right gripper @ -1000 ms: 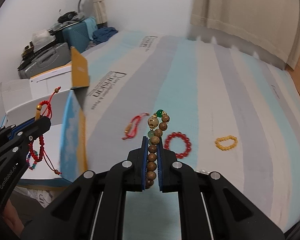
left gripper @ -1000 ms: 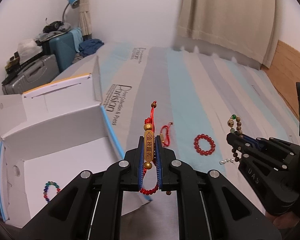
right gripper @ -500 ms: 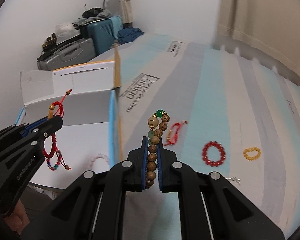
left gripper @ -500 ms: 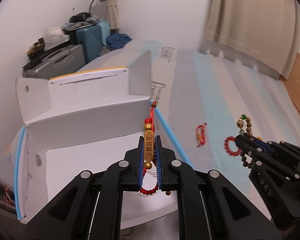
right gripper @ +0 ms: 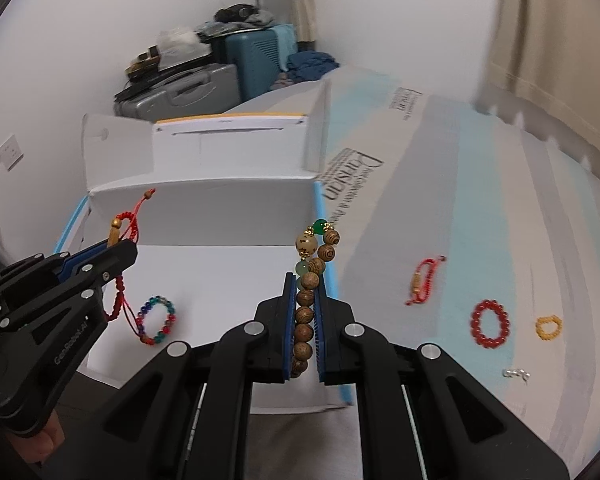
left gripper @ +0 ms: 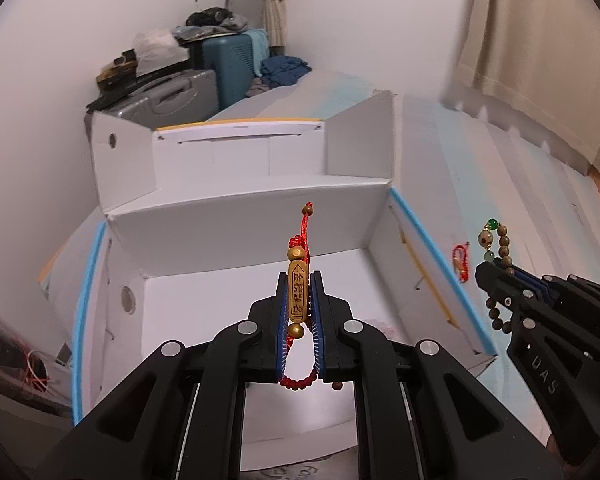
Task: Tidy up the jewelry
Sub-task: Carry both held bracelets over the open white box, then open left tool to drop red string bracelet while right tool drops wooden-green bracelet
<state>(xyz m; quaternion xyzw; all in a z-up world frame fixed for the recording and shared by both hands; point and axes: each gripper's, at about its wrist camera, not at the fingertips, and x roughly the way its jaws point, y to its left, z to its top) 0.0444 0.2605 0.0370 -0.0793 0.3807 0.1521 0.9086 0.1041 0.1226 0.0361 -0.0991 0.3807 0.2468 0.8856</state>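
My left gripper [left gripper: 299, 300] is shut on a red cord bracelet with a gold tube charm [left gripper: 298, 294] and holds it above the open white cardboard box [left gripper: 236, 216]. It also shows at the left of the right wrist view [right gripper: 116, 252]. My right gripper [right gripper: 305, 300] is shut on a wooden bead bracelet with a green bead [right gripper: 309, 292], held over the box's blue right rim [right gripper: 328, 276]. It also shows in the left wrist view [left gripper: 496, 276]. A multicoloured bead bracelet [right gripper: 157, 320] lies on the box floor.
On the striped bed cover lie a second red cord bracelet [right gripper: 422, 282], a red bead bracelet [right gripper: 490, 323], a small yellow bead ring [right gripper: 548, 327] and a small silver piece [right gripper: 516, 374]. Suitcases [left gripper: 172, 92] stand behind the box by the wall.
Both grippers have swung left with their bracelets, from over the bed cover to over the open box. The loose jewelry on the cover has not moved.
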